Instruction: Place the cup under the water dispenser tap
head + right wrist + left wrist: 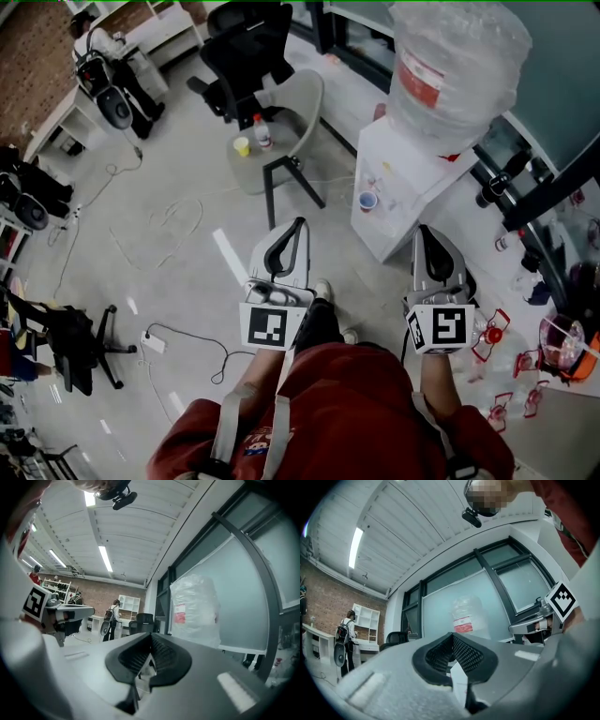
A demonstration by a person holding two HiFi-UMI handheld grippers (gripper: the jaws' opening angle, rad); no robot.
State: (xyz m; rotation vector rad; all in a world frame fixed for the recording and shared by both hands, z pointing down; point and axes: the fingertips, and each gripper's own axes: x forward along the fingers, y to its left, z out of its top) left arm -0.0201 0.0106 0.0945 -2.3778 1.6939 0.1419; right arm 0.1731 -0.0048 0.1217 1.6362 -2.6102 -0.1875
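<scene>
— While the left gripper [299, 223] and right gripper [424, 231] hover before the water dispenser [405, 180], where sits the cup [367, 201]?
— Against its boxy white front: small, round, blue-rimmed. Both grippers' ribbed black fingers [468, 655] are clenched, empty.
</scene>
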